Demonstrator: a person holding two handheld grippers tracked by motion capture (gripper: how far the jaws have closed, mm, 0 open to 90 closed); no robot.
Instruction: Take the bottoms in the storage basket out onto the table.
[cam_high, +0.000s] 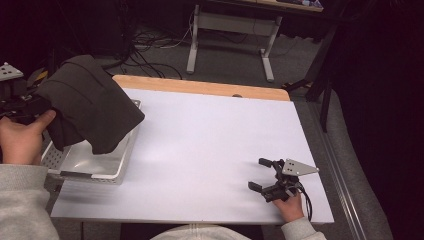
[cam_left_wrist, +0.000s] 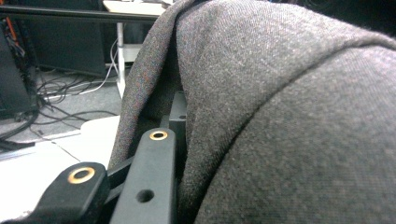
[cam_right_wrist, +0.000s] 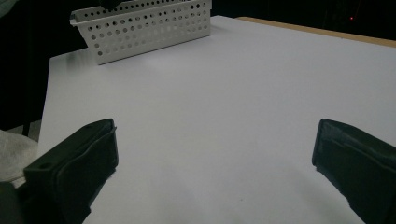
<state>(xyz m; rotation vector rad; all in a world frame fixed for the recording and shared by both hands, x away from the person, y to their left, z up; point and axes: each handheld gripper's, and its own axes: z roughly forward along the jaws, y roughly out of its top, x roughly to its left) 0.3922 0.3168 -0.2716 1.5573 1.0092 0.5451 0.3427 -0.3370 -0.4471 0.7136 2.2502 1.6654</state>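
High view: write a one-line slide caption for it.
Left hand-held gripper lifts a dark grey cloth above the white perforated basket; right hand-held gripper rests open on the white table.

No readable text, label, brand, number or sign in any view. Dark garment (cam_high: 90, 102): plain knit, no tag showing. White perforated basket (cam_high: 117, 167): unmarked. White table top (cam_high: 210, 150): blank. Gripper bodies: no markings legible.
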